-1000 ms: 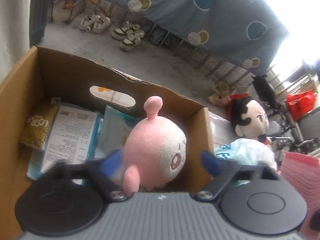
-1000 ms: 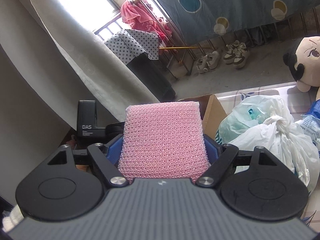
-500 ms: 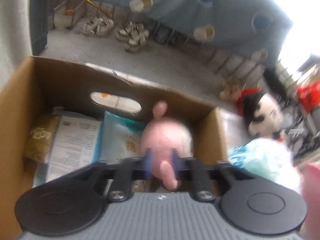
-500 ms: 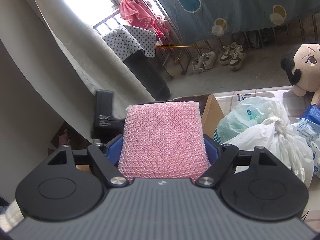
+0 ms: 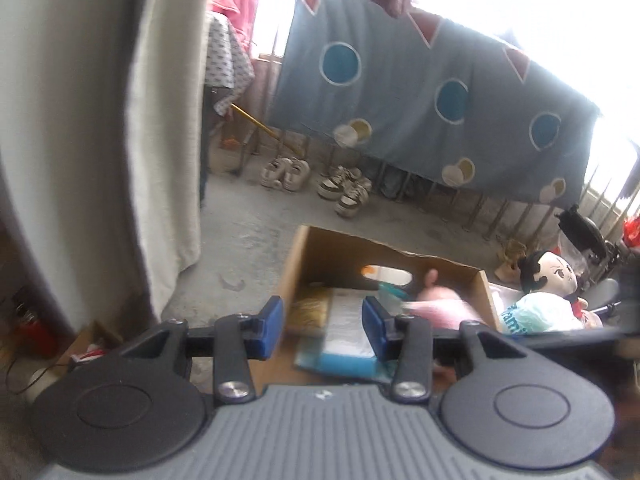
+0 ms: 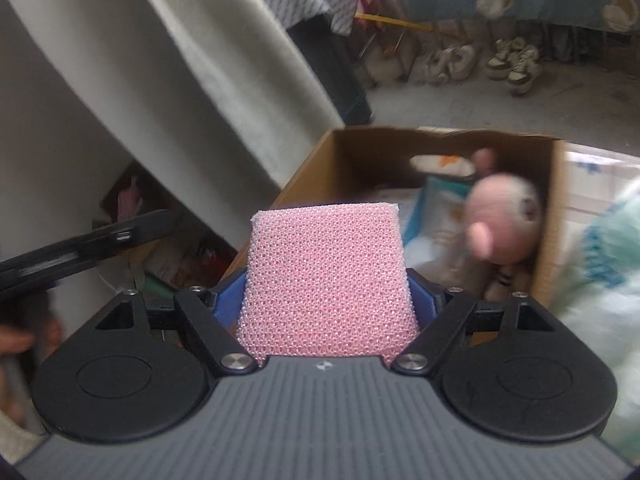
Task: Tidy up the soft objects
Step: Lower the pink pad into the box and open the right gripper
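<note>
Left wrist: left claw [image 5: 323, 327] released, nothing between its blue pads, standing back from the box [image 5: 320, 246]. Pink plush [image 5: 438, 304] lies inside the box at its right wall, stowed with packets.

Right wrist: right claw [image 6: 326, 300] clenched on the pink sponge [image 6: 326, 276], aimed toward the box [image 6: 376, 148], likely next for stowing

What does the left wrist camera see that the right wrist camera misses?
Only the left wrist view shows the black-haired doll and the left gripper, open with nothing between its pads. Only the right wrist view shows the pink sponge clamped in the right gripper. Both show the cardboard box with the pink plush toy inside, and the shoes on the floor.
</note>
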Available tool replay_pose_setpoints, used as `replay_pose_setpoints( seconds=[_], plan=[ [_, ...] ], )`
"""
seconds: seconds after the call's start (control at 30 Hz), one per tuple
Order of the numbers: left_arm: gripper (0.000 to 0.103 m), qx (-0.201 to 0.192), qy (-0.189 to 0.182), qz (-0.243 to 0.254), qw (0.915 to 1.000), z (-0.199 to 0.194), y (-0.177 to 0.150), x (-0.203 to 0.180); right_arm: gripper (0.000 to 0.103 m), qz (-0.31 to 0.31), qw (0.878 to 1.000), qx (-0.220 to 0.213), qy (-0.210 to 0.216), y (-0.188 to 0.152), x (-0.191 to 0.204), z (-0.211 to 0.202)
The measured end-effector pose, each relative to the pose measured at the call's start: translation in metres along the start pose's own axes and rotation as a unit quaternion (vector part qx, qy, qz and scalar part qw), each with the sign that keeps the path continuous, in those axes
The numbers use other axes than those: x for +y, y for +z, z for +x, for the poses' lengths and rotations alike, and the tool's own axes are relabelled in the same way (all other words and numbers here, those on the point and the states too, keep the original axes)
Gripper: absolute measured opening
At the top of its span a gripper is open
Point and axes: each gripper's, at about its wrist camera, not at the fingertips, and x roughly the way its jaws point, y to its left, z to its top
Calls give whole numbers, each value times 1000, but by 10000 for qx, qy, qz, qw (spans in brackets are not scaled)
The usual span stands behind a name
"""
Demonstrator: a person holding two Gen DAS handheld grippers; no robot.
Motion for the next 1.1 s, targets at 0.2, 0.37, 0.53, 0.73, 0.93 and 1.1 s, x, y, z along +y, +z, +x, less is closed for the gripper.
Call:
replay_pose_setpoints(
  seconds=[0.2, 0.37, 0.53, 0.73, 0.93, 1.1],
  plan=[
    [46, -180, 308, 115, 9993, -38, -18, 26, 81, -65, 9953, 825, -497, 5, 31, 111],
    [55, -56, 96, -308, 9995, -50, -30, 49, 85, -200, 9913, 1194, -515, -8, 43, 169],
    [56, -59, 147, -244, 9996, -50, -41, 49, 97, 255, 9912, 1282, -201, -13, 36, 178],
    [58, 147, -112, -275, 9995, -39, -53, 44, 74, 423, 9878, 1491, -169, -23, 20, 152],
    [58, 429, -389, -297, 9979, -31, -65, 38, 45, 1292, 9673, 2173, 199, -59, -7, 162],
    [58, 391, -323, -258, 9984, -33, -71, 34, 39, 1818, 9675, 1737, 279, -68, -14, 168]
  ],
)
